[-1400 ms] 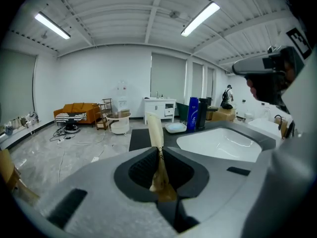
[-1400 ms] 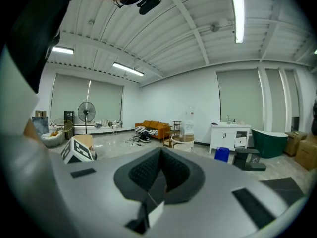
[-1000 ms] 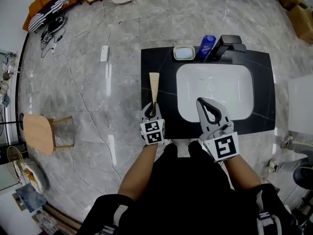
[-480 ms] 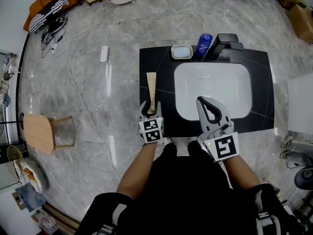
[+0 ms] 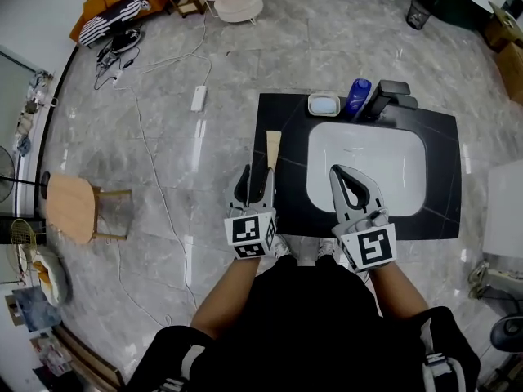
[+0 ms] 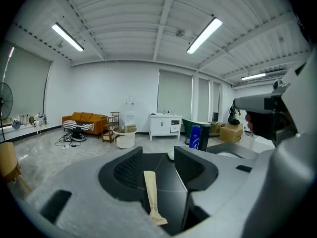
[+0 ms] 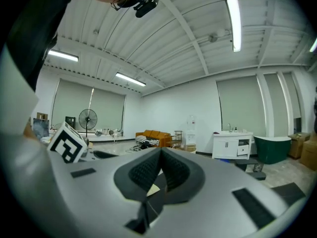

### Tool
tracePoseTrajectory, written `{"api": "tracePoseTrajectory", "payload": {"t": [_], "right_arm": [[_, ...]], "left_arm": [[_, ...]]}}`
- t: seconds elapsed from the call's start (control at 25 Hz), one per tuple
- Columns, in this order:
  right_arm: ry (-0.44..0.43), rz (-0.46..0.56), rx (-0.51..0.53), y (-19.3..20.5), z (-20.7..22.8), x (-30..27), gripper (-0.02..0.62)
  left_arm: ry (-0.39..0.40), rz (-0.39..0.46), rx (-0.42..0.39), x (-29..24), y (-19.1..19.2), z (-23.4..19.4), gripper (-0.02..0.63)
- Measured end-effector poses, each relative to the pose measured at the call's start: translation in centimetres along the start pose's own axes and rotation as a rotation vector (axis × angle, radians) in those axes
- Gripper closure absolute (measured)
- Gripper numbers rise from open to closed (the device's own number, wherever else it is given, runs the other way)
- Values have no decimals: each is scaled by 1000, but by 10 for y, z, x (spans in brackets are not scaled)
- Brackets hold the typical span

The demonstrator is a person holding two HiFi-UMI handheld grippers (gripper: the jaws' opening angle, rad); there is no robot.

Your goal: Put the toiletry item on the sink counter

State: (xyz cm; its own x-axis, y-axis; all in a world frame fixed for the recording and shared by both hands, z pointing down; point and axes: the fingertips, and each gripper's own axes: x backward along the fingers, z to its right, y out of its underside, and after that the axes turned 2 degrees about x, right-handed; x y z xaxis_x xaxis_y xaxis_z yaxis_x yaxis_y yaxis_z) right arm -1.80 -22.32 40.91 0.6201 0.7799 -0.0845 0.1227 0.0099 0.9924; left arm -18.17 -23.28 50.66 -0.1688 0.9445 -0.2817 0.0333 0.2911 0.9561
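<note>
Pale flat wooden toiletry item (image 5: 272, 149) lies flat on the black stone sink desk (image 5: 290, 202), left of the white rectangular basin (image 5: 392, 158) and near the desk's left edge, long axis pointing away from the person. Left claw (image 5: 256, 178) sits at the item's near end, jaws spread; in the left gripper view the item (image 6: 151, 197) runs up the gap between the two pads of the left claw (image 6: 158, 165) with dark desk showing on both sides, so it is not pinched. Right claw (image 5: 337, 171) hangs over the basin's near left part, pressed together and empty; the right gripper view shows its pads (image 7: 159, 155) meeting with nothing between. Behind the basin stand a blue plastic bottle (image 5: 357, 96), a small white dish (image 5: 324, 104) and a black faucet (image 5: 388, 96), all well apart from the item. Judgement: placement looks done, item down and let go. Left to do: draw the left claw back off the desk without nudging the item.
</note>
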Motion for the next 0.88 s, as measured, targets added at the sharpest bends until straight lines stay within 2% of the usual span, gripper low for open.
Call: {"api": "tracePoseTrajectory", "payload": {"t": [0.24, 0.4, 0.52, 0.72, 0.88], "right_arm": [[9, 45, 22, -19, 1, 6, 589], [22, 69, 30, -30, 5, 14, 589], [22, 70, 45, -34, 5, 20, 591], [67, 57, 68, -35, 8, 29, 592], [68, 65, 68, -37, 7, 32, 592]], "left_arm": [[41, 132, -53, 37, -61, 18, 459], [44, 206, -103, 61, -82, 26, 594], [51, 217, -125, 68, -83, 31, 594], [72, 180, -130, 68, -71, 37, 594], [70, 195, -136, 70, -77, 41, 594]]}}
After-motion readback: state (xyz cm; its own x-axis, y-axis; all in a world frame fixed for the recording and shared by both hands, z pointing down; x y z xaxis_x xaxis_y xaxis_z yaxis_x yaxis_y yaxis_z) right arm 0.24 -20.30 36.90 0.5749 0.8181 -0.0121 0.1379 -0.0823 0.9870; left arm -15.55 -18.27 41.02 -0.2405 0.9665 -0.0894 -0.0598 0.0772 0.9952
